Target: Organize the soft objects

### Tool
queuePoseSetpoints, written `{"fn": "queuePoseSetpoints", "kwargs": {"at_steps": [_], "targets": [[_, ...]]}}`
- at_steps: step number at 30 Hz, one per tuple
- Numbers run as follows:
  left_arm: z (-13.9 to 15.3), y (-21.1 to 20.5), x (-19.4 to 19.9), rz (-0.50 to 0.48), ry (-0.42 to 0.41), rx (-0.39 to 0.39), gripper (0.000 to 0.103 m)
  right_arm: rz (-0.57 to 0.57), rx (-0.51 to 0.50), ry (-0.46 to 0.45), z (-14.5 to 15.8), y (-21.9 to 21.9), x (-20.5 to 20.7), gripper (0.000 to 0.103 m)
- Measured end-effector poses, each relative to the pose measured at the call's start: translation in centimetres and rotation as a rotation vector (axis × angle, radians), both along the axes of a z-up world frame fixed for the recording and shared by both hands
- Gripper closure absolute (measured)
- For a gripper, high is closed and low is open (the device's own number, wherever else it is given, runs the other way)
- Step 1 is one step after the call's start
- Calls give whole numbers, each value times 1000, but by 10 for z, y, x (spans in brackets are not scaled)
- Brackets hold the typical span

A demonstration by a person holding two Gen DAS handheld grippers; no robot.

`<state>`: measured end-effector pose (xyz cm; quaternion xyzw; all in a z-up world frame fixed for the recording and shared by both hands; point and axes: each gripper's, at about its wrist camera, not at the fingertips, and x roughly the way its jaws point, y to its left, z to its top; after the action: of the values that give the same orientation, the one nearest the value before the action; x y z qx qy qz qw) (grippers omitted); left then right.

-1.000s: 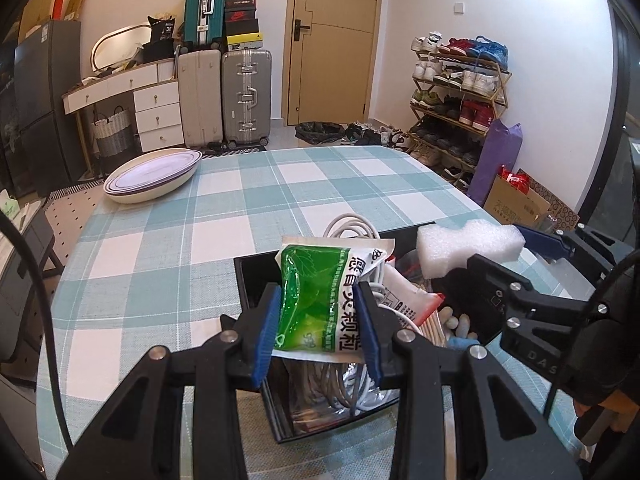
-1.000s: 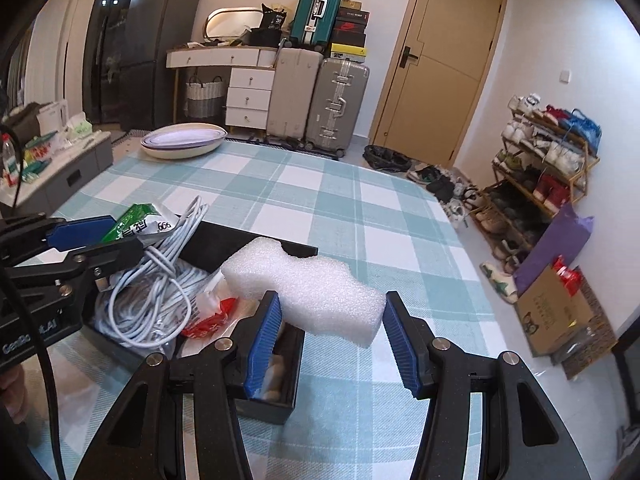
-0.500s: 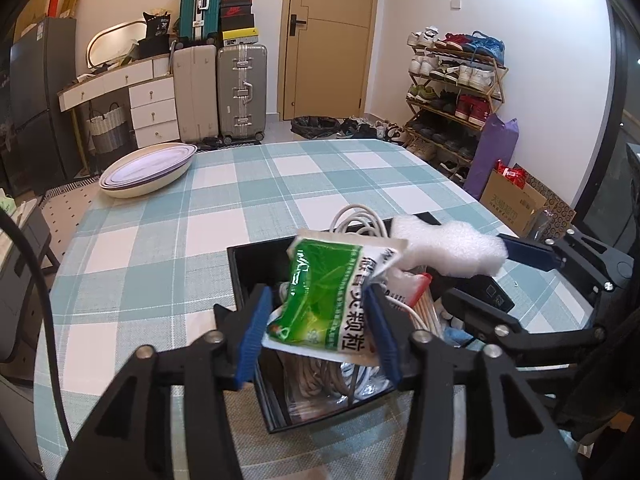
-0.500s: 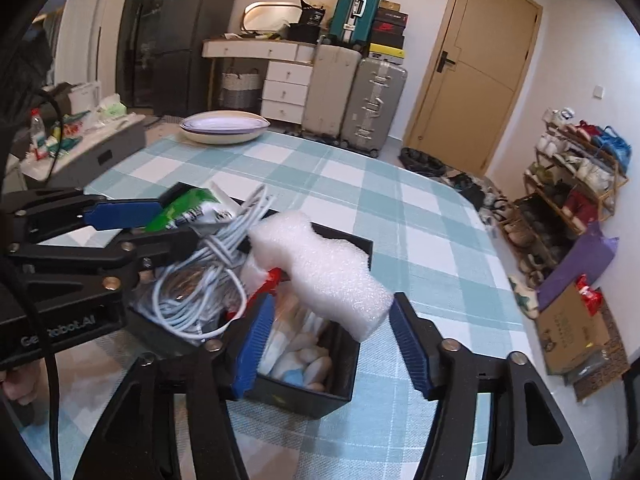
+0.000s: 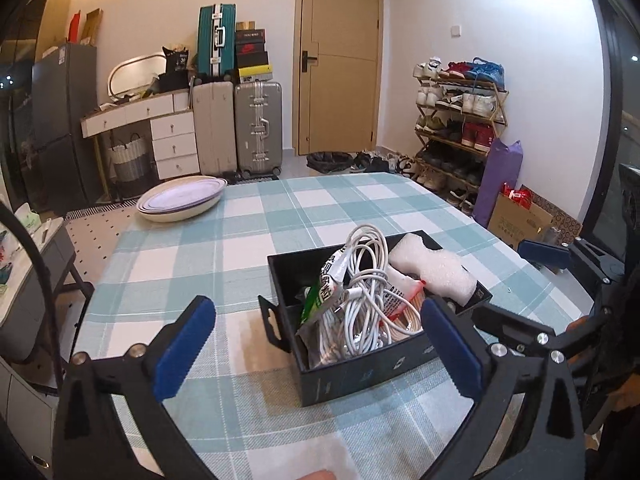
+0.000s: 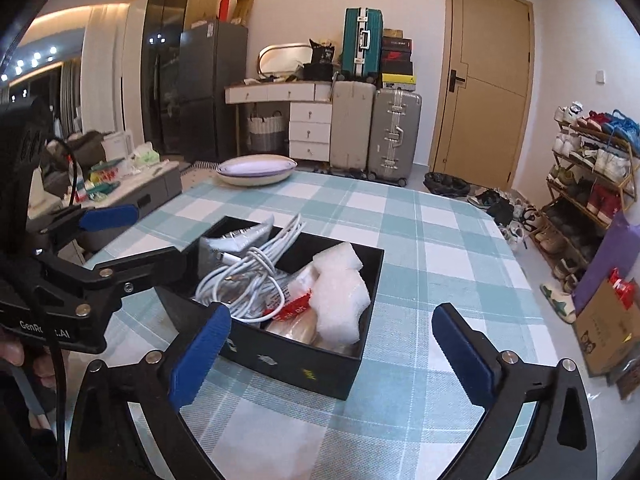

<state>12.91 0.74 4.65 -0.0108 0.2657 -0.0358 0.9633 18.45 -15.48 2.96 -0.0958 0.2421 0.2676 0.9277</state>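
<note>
— Left tool [image 5: 320, 344]?
— Spread wide, pinching nothing, hovering at the near side of the black box [image 5: 360, 364], blue pads either side of its near wall.
— Right tool [image 6: 332, 352]?
— Also spread wide, holding nothing, near the box's near right corner.
— Contents of the box?
— White foam block [image 6: 340, 296] lying against the right wall, coiled white cable [image 5: 364, 292] heaped in the middle and rising above the rim, green sachet [image 5: 320, 296] wedged upright at the left, red-and-white packet [image 6: 296, 304] between cable and foam.
— Room around?
— Box near the desk's [image 5: 248, 248] near right part; bare checked cloth toward the far edge and left edge. Stacked plates [image 5: 180, 202] at the far left corner, well apart.
</note>
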Motion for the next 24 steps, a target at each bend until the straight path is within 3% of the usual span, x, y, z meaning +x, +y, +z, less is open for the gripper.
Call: {"fn": "queuePoseSetpoints", "kwargs": {"at_steps": [8,24], "targets": [[-4,7,-27,61,-35,7,0,40,82,-37,3,-13,-23,1],[-27,5,-38,127,-54,6,0,34,63,-114,-14,-26,-33,1]]}}
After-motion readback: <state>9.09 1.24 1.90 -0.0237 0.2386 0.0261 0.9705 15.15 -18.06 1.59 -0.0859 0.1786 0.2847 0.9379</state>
